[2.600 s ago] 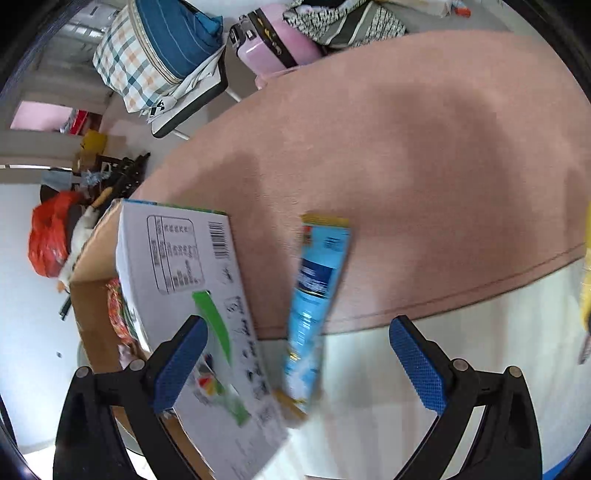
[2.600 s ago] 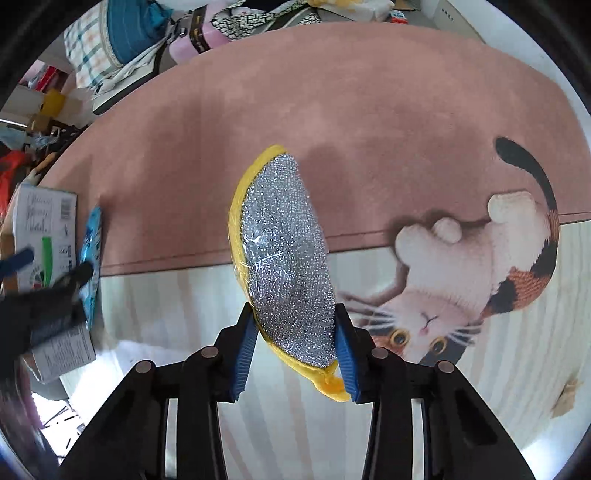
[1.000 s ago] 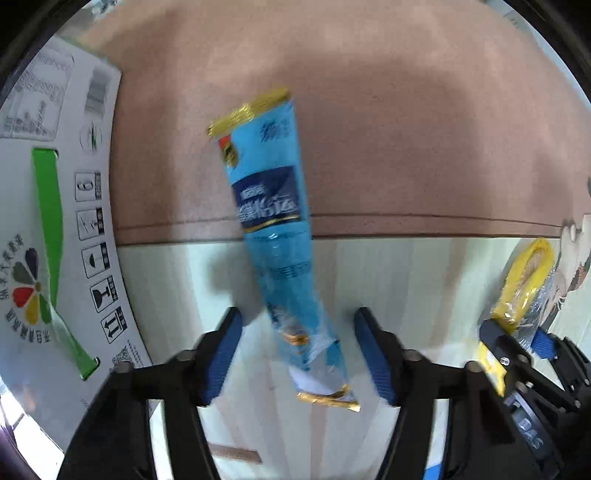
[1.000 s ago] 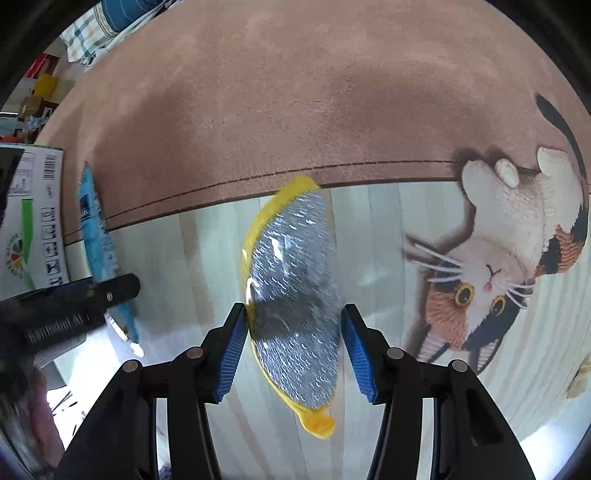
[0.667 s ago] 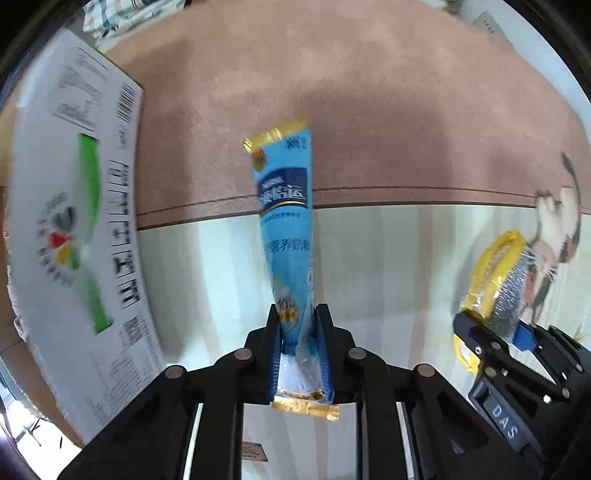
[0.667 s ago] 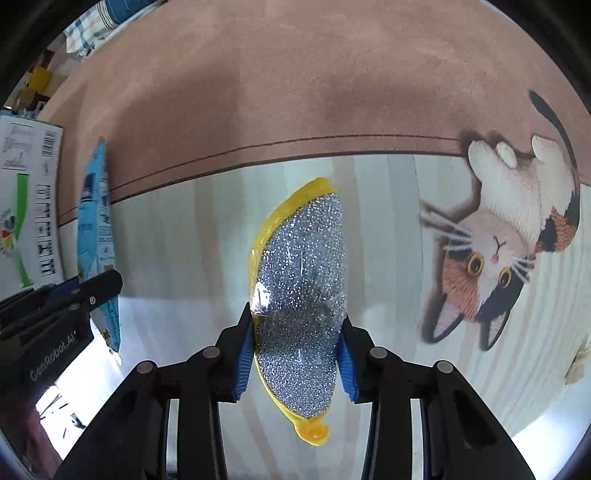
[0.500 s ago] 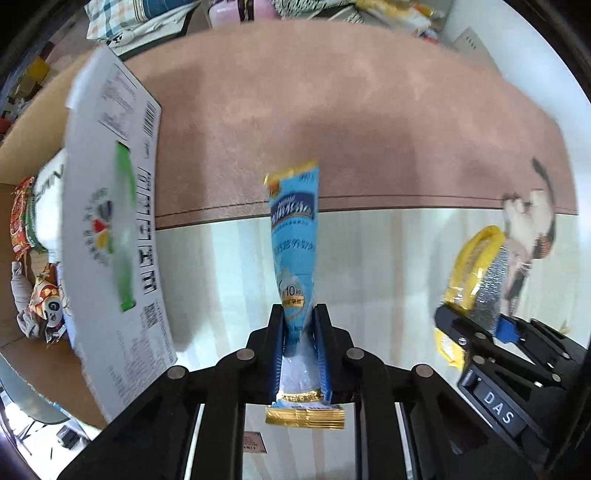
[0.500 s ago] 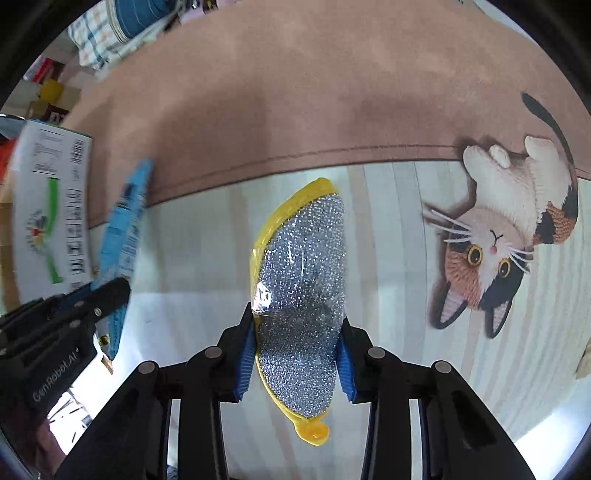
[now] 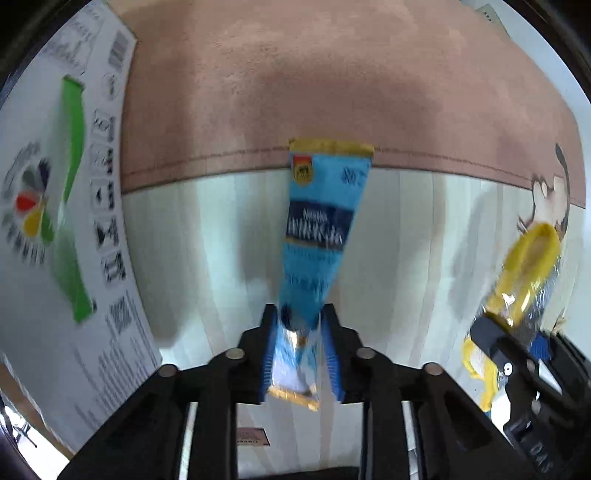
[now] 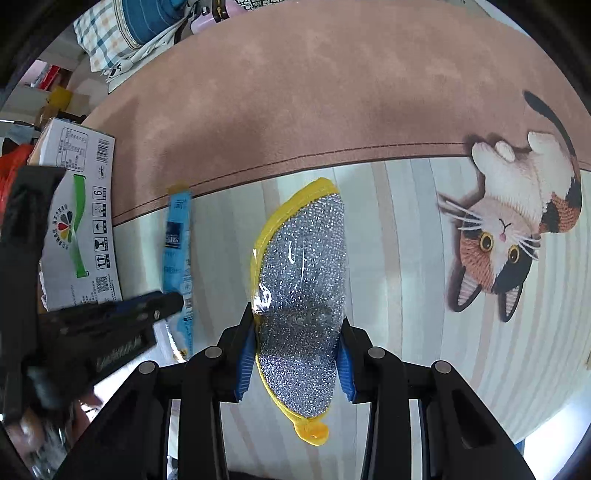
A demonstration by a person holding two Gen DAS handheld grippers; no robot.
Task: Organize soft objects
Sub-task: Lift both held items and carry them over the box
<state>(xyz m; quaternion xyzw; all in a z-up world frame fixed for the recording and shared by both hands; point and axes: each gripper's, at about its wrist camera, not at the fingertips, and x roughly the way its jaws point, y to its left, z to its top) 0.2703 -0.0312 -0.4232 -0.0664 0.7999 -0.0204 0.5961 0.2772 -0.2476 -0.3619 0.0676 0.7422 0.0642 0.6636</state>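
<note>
My left gripper [image 9: 300,347] is shut on the lower end of a long blue snack packet [image 9: 317,229] with gold ends, held off the mat. The packet also shows in the right wrist view [image 10: 177,258]. My right gripper [image 10: 297,350] is shut on a wrapped silver scouring pad with a yellow rim [image 10: 303,288], held up above the mat. The pad also shows at the right of the left wrist view [image 9: 524,273].
A white cardboard box with a green stripe [image 9: 55,221] stands open at the left; it also shows in the right wrist view [image 10: 79,218]. The floor mat is striped pale [image 10: 399,266] and pink [image 10: 314,92], with a printed cat [image 10: 513,225]. Bags and clutter [image 10: 125,33] lie beyond.
My left gripper closed on the blue packet and lifted it off the mat. The right gripper kept its hold on the scouring pad and stayed to the right of the left one.
</note>
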